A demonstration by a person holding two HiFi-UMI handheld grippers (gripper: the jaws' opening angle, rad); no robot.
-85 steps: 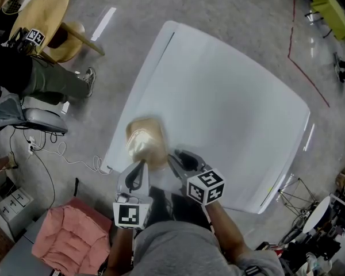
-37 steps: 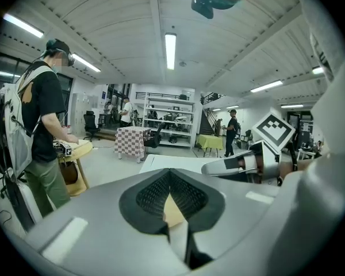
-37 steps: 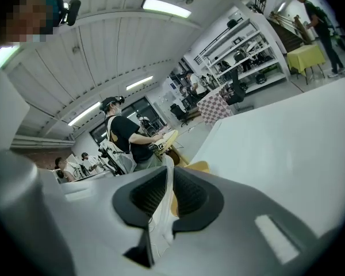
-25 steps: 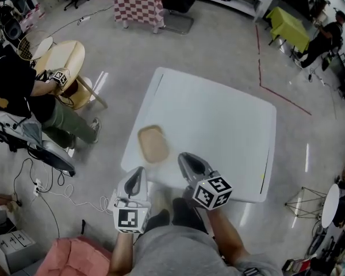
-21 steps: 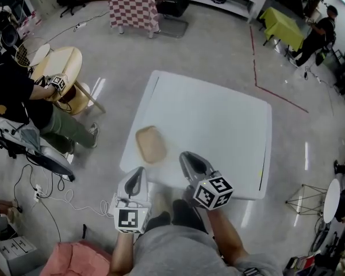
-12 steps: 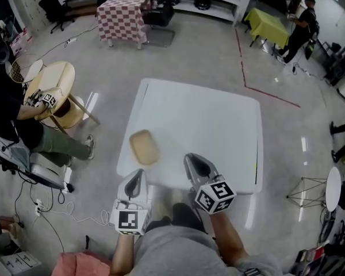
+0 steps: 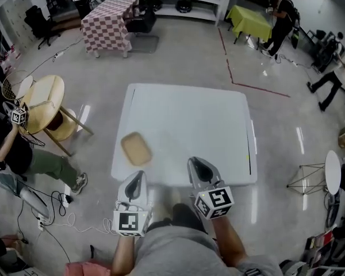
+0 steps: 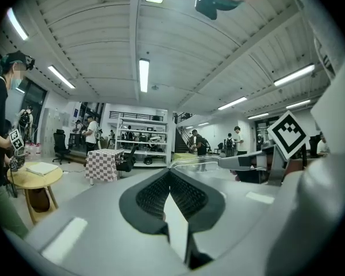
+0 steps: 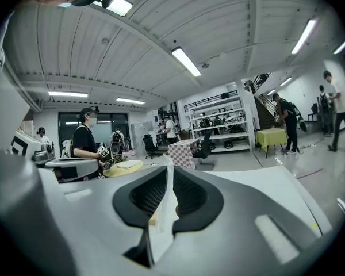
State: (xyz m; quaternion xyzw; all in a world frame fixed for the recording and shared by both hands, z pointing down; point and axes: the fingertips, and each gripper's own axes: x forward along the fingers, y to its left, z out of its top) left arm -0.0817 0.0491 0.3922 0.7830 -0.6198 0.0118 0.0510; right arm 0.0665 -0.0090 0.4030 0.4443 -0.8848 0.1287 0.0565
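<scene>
A tan, rounded tray-like pad [image 7: 135, 148] lies flat near the front left of a white square table [image 7: 190, 119]. My left gripper [image 7: 136, 178] hovers over the table's near edge, just below the pad and apart from it, jaws pressed together. The right gripper [image 7: 196, 165] is beside it over the same edge, also shut and holding nothing. In the left gripper view the left gripper [image 8: 171, 191] shows its ribbed pads meeting, with the right gripper [image 8: 250, 163] level beside it. In the right gripper view the right gripper [image 9: 168, 190] points across the table [image 9: 264, 184].
A round wooden table [image 7: 39, 105] stands to the left, with a person [image 7: 14, 154] holding a marker cube. Cables [image 7: 57, 209] trail on the floor. At the back are a checkered table [image 7: 106, 10], a yellow-green table [image 7: 248, 19] and shelving. Several people walk at the right.
The head view has drawn back, so the table and pad look smaller and more of the room shows. Both grippers stay shut near the front edge; the pad lies where it was.
</scene>
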